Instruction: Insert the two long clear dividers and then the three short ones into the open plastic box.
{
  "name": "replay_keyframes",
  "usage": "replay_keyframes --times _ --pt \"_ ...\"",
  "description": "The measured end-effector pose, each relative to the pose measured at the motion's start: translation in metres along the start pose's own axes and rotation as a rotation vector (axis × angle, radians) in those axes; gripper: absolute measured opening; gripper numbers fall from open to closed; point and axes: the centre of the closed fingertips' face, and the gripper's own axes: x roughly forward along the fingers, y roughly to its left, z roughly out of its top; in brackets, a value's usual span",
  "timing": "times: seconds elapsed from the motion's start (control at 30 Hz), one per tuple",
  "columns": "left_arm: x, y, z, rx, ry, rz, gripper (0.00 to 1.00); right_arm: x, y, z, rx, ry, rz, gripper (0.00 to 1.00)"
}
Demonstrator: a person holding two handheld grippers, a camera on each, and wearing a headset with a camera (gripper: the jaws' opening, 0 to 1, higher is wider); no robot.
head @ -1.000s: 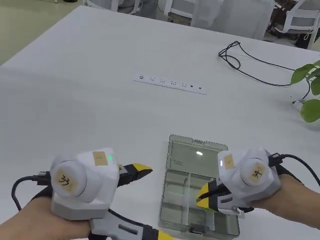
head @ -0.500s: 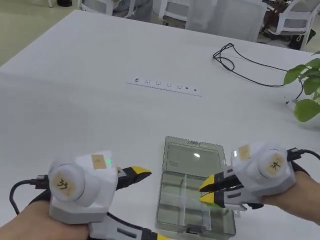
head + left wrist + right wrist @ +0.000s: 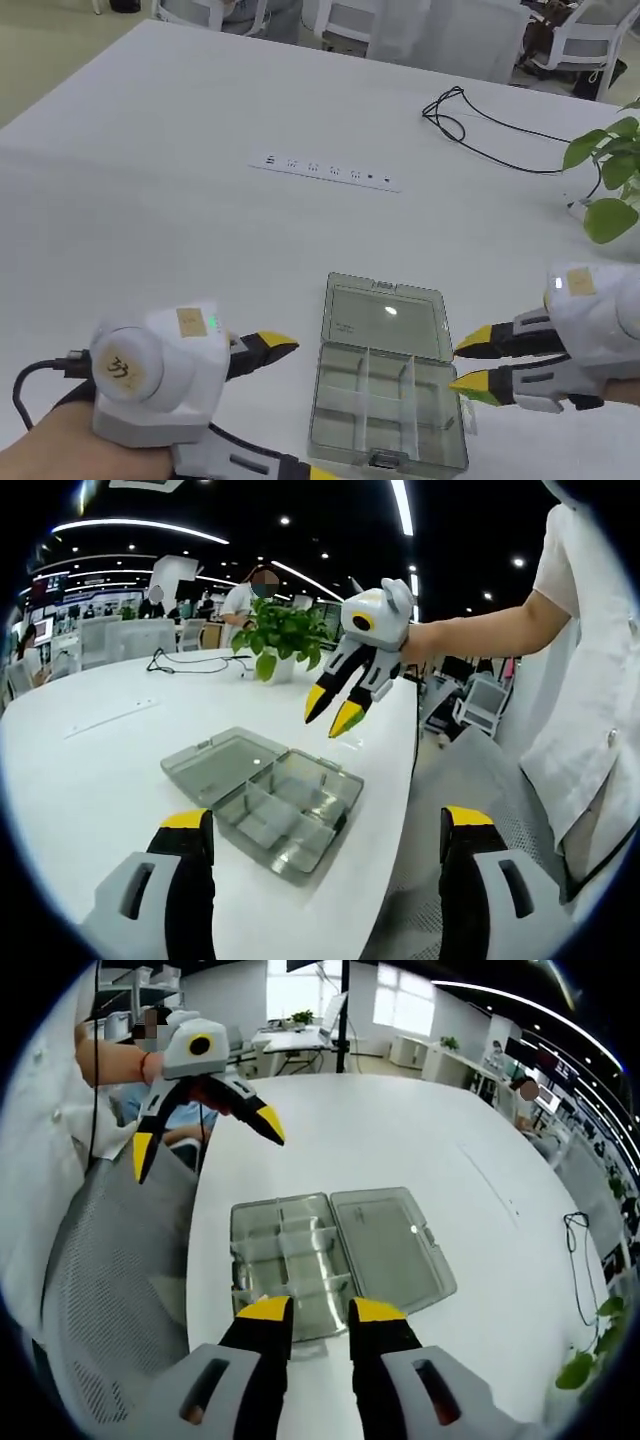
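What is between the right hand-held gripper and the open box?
Nothing visible is. The right hand-held gripper hangs open just off the plastic box's right side, with no object between them.

My left gripper (image 3: 300, 408) sits low on my left side, jaws spread wide, with my hand (image 3: 70, 450) wrapped behind it. My right gripper (image 3: 468, 362) hangs opposite (yellow tips pointing inward, toward the left one), jaws parted only narrowly.

A white power strip (image 3: 328, 172) lies on the white surface (image 3: 150, 150). A black cable (image 3: 447, 122) lies beyond it, near a green plant (image 3: 605, 185) at the surface edge.
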Motion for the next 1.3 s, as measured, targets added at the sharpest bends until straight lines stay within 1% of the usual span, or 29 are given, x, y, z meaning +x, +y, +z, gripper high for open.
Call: replay_keyframes --times 0.13,0.3,0.57,0.8,1.03,1.3 --pt "0.0 0.0 0.0 0.003 0.0 -0.002 0.96 -0.009 -0.002 -0.015 0.021 0.023 -0.014 0.26" --pt "0.001 0.0 -0.001 0.0 -0.001 -0.003 0.96 -0.017 0.0 -0.034 0.048 0.05 -0.019 0.28" --pt "0.0 0.0 -0.002 0.0 -0.003 -0.003 0.96 -0.025 0.004 -0.05 0.066 0.077 -0.021 0.31" --pt "-0.001 -0.001 -0.001 0.002 -0.004 0.0 0.96 -0.036 0.01 -0.068 0.072 0.12 -0.026 0.33" --pt "0.0 -0.004 -0.002 0.004 -0.004 0.002 0.96 -0.048 0.014 -0.086 0.072 0.157 -0.024 0.36" --pt "0.004 -0.008 -0.003 0.004 -0.002 -0.002 0.96 -0.056 0.015 -0.104 0.065 0.193 -0.022 0.39"
